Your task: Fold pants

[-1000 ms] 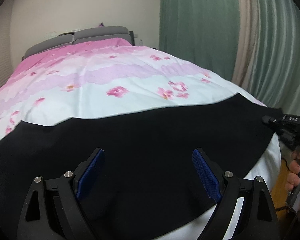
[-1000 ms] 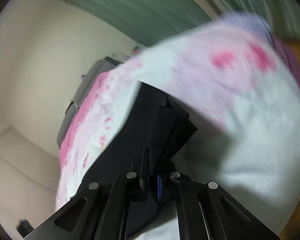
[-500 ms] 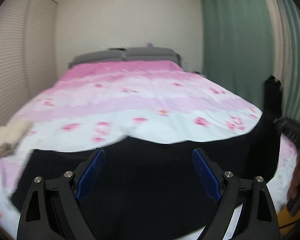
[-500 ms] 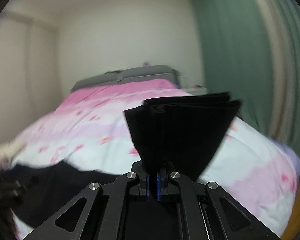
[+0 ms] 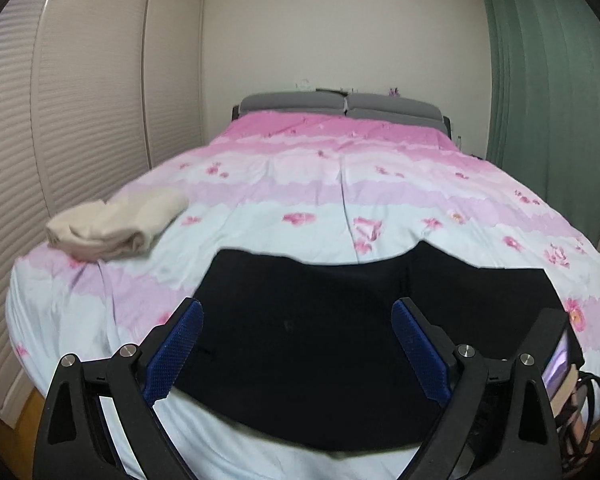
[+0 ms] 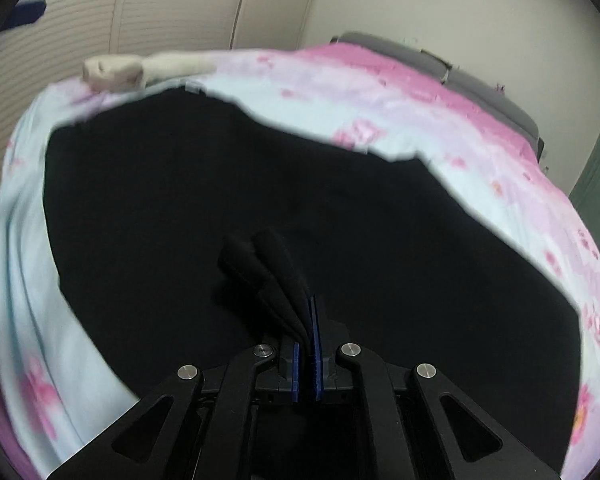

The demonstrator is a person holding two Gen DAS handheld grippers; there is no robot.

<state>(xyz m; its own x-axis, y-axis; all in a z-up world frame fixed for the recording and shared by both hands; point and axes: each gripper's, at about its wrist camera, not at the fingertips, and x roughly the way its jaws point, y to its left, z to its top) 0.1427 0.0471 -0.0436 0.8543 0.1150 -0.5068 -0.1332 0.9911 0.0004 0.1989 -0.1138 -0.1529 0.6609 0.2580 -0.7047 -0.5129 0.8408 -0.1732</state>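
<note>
The pants (image 5: 312, 344) are matt black cloth, dense and lint-free, spread beneath and ahead of the left tongs (image 5: 298, 354). Those tongs are matt black plastic with bright metal pivot pins, and their pads (image 5: 176, 354) are blue with a fine knurled, rubbery-looking grain. The right tongs (image 6: 307, 364), of the same make, pinch a thick ribbed hem of that cloth. Beyond both, the duvet (image 5: 340, 184) is smooth, soft printed fabric, faintly creased. Left of the left tongs lies a cream folded garment (image 5: 116, 224), possibly a knit. The headboard (image 5: 340, 104) looks like grey upholstery.
</note>
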